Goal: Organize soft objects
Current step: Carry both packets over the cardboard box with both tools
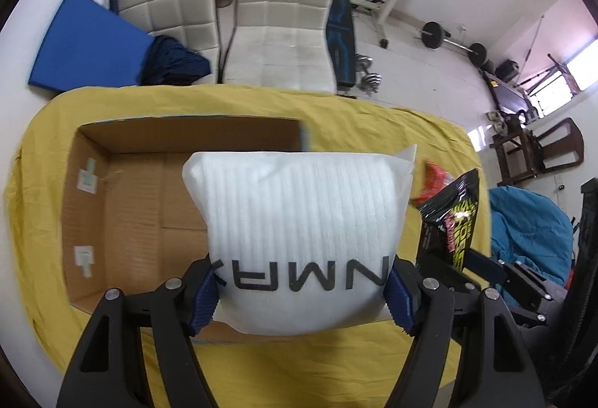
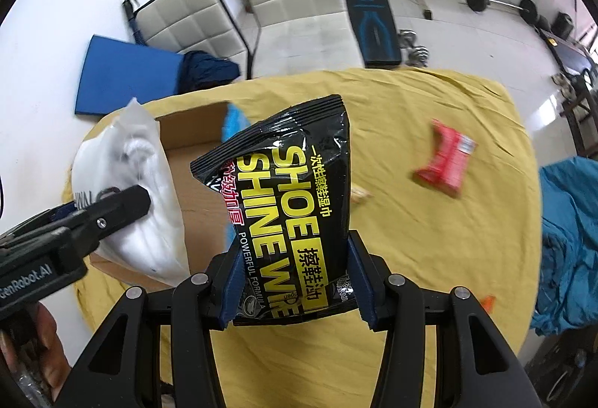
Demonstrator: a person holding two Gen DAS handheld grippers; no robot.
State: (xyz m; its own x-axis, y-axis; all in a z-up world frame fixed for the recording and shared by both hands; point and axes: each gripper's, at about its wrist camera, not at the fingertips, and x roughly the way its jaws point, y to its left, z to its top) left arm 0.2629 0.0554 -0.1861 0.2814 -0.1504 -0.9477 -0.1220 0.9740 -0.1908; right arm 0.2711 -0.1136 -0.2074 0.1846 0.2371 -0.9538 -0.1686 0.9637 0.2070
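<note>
Left gripper (image 1: 302,290): my jaws clamp the white pack (image 1: 299,228), lifted above the box (image 1: 123,206) | Right gripper (image 2: 295,281): my jaws pinch the black wipes bag (image 2: 291,198) upright, just right of the box | Red packet (image 2: 446,161) lies loose on the yellow cloth (image 2: 429,258), well apart from the bag.
</note>
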